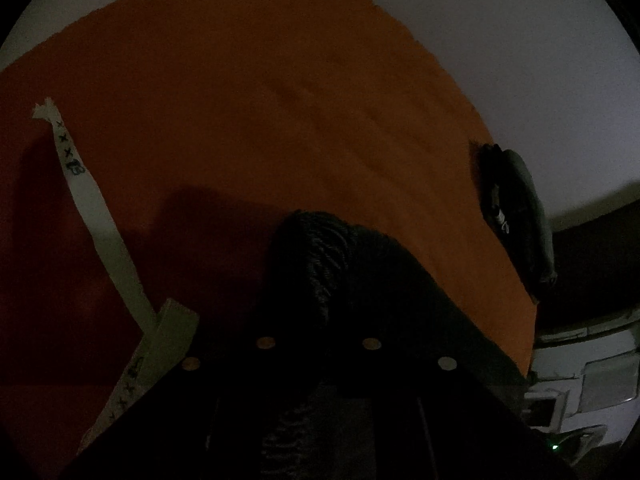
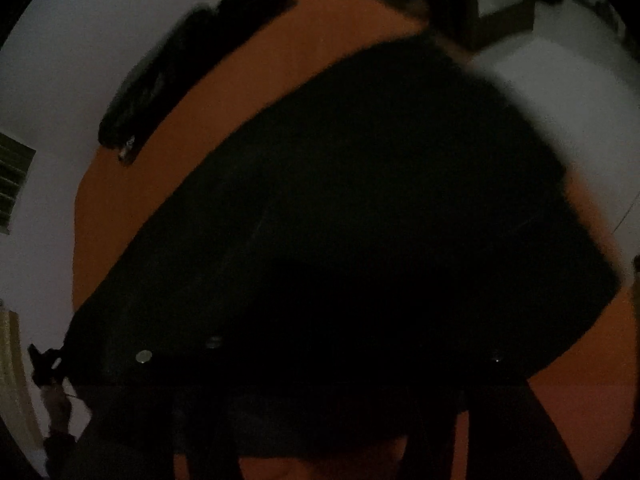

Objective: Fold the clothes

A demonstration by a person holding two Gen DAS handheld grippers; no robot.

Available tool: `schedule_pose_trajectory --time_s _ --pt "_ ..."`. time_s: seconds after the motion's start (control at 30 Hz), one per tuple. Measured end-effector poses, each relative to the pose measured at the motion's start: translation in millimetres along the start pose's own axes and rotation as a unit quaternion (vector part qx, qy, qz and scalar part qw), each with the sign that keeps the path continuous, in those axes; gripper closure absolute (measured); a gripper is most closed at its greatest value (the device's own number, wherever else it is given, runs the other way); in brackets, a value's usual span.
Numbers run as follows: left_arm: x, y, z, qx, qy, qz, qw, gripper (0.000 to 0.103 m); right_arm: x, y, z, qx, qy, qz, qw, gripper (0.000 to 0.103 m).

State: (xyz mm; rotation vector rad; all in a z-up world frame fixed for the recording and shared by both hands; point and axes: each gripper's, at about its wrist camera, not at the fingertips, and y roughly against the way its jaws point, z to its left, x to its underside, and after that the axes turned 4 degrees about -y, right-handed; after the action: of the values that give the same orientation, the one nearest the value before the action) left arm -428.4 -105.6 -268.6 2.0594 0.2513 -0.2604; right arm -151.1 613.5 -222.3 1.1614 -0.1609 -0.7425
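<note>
- The left gripper (image 1: 318, 320) is all but closed, and a bunch of ribbed black cloth rises from between its jaws. This is a fold of the black garment (image 1: 320, 248), pinched there and lifted off the orange surface (image 1: 240, 100).
- In the left wrist view, a white strip (image 1: 92, 208) with small inked crosses and marks lies on the orange surface to the left of that gripper. It runs from near the gripper's body out towards the left edge and ends in a torn tip.
- A second dark garment (image 1: 520, 216) lies long and narrow along the right edge of the orange surface, well apart from the pinched cloth.
- Past that edge, low on the right, is a white boxy object (image 1: 592, 376). The view is too dim to tell what it is.
- The right gripper (image 2: 320, 360) is lost in shadow at the bottom of its own view, so I cannot tell whether its jaws press on anything.
- In the right wrist view the black garment (image 2: 360, 180) spreads wide just ahead of that gripper and covers most of the middle of the orange surface (image 2: 120, 208). Its far side is blurred.
- The second dark garment (image 2: 180, 68) lies along the far left edge, apart from the black garment.
- A slatted panel (image 2: 12, 184) shows at the far left, off the surface.
</note>
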Motion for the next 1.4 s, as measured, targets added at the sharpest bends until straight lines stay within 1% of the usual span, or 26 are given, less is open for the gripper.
schedule_pose_trajectory --time_s 0.07,0.1,0.17,0.27,0.3,0.33,0.37,0.4,0.43,0.47,0.53,0.67,0.73,0.8,0.87,0.93,1.0,1.03,1.07,1.1,1.17,1.2,1.23,1.27,1.33,1.4 --pt "-3.3 -6.3 -3.9 -0.002 0.005 0.006 1.0 0.087 -17.6 10.6 -11.8 0.019 -0.004 -0.03 0.999 0.043" --pt "-12.1 -11.7 1.1 -0.002 0.009 0.008 0.9999 0.086 -27.7 8.9 -20.8 0.033 -0.017 -0.043 0.998 0.043" --pt "-12.2 -15.9 2.5 -0.005 0.01 0.012 0.9999 0.083 -50.4 1.8 -40.5 0.057 -0.054 -0.061 0.995 0.043" --pt "-13.8 -16.3 -3.7 -0.012 0.008 0.009 0.9999 0.083 -86.6 -12.7 -72.5 0.089 -0.093 -0.068 0.989 0.043" --pt "-10.2 -11.8 -3.6 -0.015 0.001 0.001 0.9999 0.084 -96.2 -19.8 -79.3 0.097 -0.099 -0.066 0.988 0.043" --pt "-8.4 -7.7 -3.5 -0.027 -0.007 0.001 0.9996 0.088 -101.4 -30.1 -79.1 0.104 -0.099 -0.06 0.988 0.044" --pt "-6.8 -4.3 -3.7 -0.039 -0.014 0.0 0.9991 0.092 -109.8 -37.4 -78.9 0.109 -0.102 -0.055 0.987 0.053" --pt "-6.7 -5.1 -6.8 -0.051 -0.014 0.0 0.9986 0.092 -117.3 -38.1 -77.4 0.116 -0.108 -0.059 0.986 0.06" --pt "-6.8 -5.5 -10.4 -0.061 -0.013 0.0 0.998 0.093 -115.3 -34.8 -74.4 0.12 -0.111 -0.077 0.984 0.083" --pt "-8.5 -3.0 -16.9 -0.063 -0.012 -0.006 0.9979 0.093 -115.1 -29.3 -71.1 0.114 -0.111 -0.102 0.982 0.092" --pt "-15.0 -0.1 -30.5 -0.06 -0.012 -0.014 0.998 0.093 -121.7 -13.7 -49.6 0.108 -0.099 -0.152 0.977 0.094" --pt "-41.9 17.9 -70.6 -0.032 -0.026 -0.043 0.9982 0.093 -152.6 12.6 -5.7 0.089 -0.079 -0.196 0.973 0.095" --pt "-55.3 36.4 -90.1 0.016 -0.024 -0.073 0.9969 0.093 -174.5 27.3 21.8 0.054 -0.077 -0.212 0.973 0.095" --pt "-68.3 54.3 -109.2 0.062 -0.023 -0.102 0.9926 0.093 -192.9 51.2 60.4 0.022 -0.063 -0.242 0.968 0.095" --pt "-75.3 64.7 -123.6 0.074 -0.044 -0.141 0.9863 0.092 -206.0 72.2 93.3 -0.005 -0.036 -0.284 0.958 0.095" --pt "-78.4 66.4 -126.3 0.074 -0.048 -0.17 0.9816 0.092 -214.6 82.9 108.9 -0.014 -0.026 -0.317 0.948 0.095" --pt "-84.3 56.4 -117.2 0.076 -0.037 -0.185 0.9792 0.092 -225.6 81.2 114.5 -0.015 -0.035 -0.333 0.942 0.095" --pt "-85.9 48.3 -110.8 0.07 -0.029 -0.186 0.9796 0.092 -230.4 76.3 114.5 -0.012 -0.04 -0.333 0.942 0.095" --pt "-86.0 36.6 -104.3 0.063 -0.017 -0.183 0.981 0.092 -234.0 64.6 109.7 -0.001 -0.047 -0.32 0.946 0.095" --pt "-88.7 20.6 -91.4 0.047 0.0 -0.167 0.9849 0.092 -238.8 48.3 103.9 0.01 -0.054 -0.3 0.952 0.094" --pt "-92.3 -3.2 -71.6 0.021 0.027 -0.137 0.99 0.091 -252.1 0.1 89.4 0.034 -0.07 -0.238 0.968 0.091" --pt "-94.3 -16.4 -63.2 0.006 0.04 -0.112 0.9929 0.089 -257.8 -24.4 82.3 0.044 -0.079 -0.21 0.974 0.09" --pt "-96.0 -28.9 -55.0 -0.009 0.052 -0.089 0.9947 0.086 -260.9 -47.6 75.9 0.06 -0.086 -0.18 0.978 0.082" --pt "-95.1 -34.9 -49.2 -0.019 0.064 -0.074 0.995 0.086 -257.8 -67.6 71.4 0.082 -0.089 -0.149 0.981 0.075" --pt "-90.6 -29.7 -42.1 -0.02 0.08 -0.069 0.9942 0.086 -244.4 -99.1 65.7 0.102 -0.085 -0.096 0.986 0.075" --pt "-88.4 -19.7 -40.7 -0.013 0.081 -0.062 0.9947 0.085 -227.0 -103.8 66.0 0.081 -0.069 -0.086 0.991 0.075"
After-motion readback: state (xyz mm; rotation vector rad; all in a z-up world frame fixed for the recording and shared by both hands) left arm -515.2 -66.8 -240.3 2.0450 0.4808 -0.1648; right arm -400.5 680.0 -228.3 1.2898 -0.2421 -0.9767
